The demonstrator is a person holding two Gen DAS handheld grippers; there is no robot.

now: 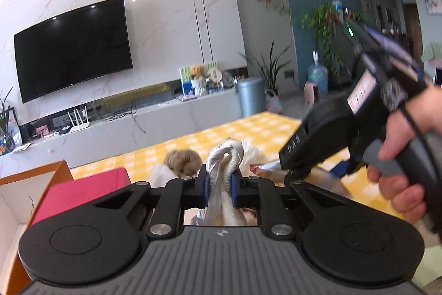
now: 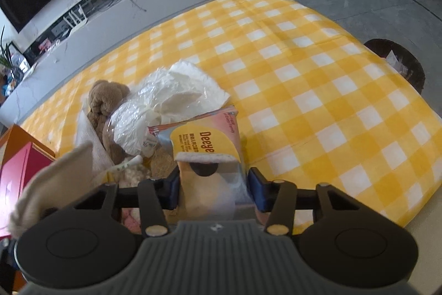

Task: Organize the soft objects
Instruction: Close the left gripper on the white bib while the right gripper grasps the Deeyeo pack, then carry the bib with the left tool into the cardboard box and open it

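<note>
The left gripper [image 1: 221, 185] has its blue pads closed tight on a twisted length of pale cream cloth [image 1: 225, 176]. The fabric is silky and faintly ribbed, bunched into a knot-like fold above the pads and hanging in loose strands below them. It is lifted above the yellow-and-white checked tablecloth [image 2: 317, 90].

The right gripper [image 2: 212, 188] stands with its jaws partly open around a soft plastic packet [image 2: 205, 145]. The packet is glossy, pink and grey, with a large yellow patch carrying red lettering and a clear window showing something cream-coloured inside. The pads sit at either side of its near end; whether both press on it I cannot tell. The packet lies at the near side of the pile, its far end touching a crinkled clear bag of white material [image 2: 171, 101].

Just left of that bag lies a brown plush toy [image 2: 106, 104] — fuzzy, with rounded limbs — partly under the bag. Below it a rolled white item with green marks [image 2: 127, 163] rests among other pale, fluffy pieces.

An orange box [image 1: 33, 176] with a red panel [image 1: 80, 192] inside stands open at the left edge of the table. In the left wrist view, the person's right hand [image 1: 406, 156] grips the handle of the right-hand tool.
</note>
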